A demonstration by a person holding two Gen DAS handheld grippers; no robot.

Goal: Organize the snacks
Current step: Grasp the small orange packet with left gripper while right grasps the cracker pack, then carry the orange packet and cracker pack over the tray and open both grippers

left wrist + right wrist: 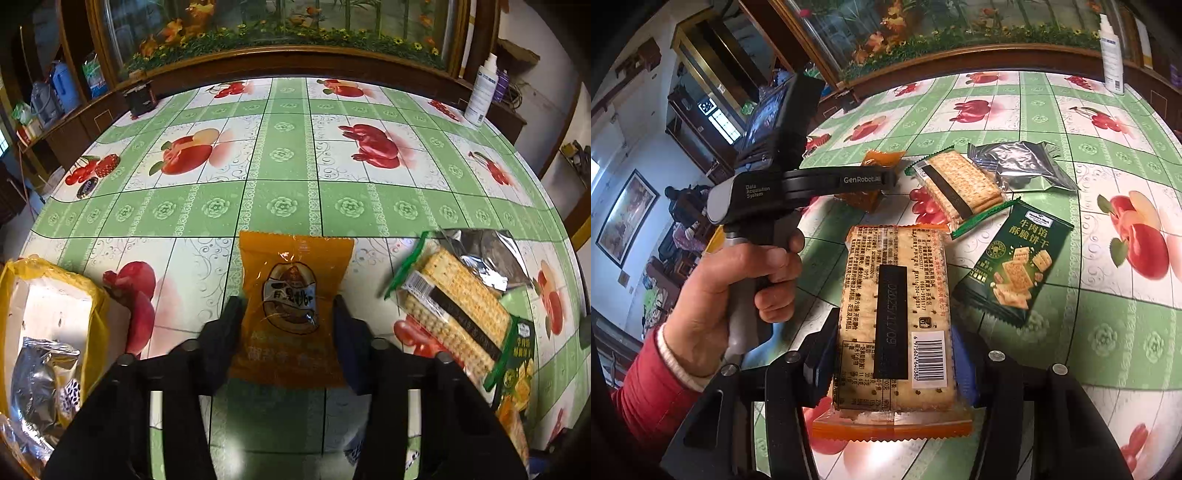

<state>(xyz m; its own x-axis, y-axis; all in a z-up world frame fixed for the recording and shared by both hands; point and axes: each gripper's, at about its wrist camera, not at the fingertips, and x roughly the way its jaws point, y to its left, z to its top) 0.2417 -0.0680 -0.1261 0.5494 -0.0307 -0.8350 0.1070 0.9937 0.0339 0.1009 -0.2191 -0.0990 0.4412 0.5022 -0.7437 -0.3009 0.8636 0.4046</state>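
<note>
An orange snack packet (291, 295) with a dark round label sits between the fingers of my left gripper (288, 310), and both pads press on its sides just above the green fruit-print tablecloth (280, 155). My right gripper (894, 328) is shut on a clear cracker pack with orange ends (894, 314), barcode side up, held above the table. In the right wrist view the orange packet (882, 158) peeks out under the left tool, which a hand (738, 280) in a red sleeve holds.
A green-edged cracker pack (960, 184), a silver pouch (1023, 166) and a dark green cracker packet (1015, 266) lie to the right. A yellow-lined box (48, 295) with silver packets stands at the left. A white bottle (480, 92) stands at the far right edge.
</note>
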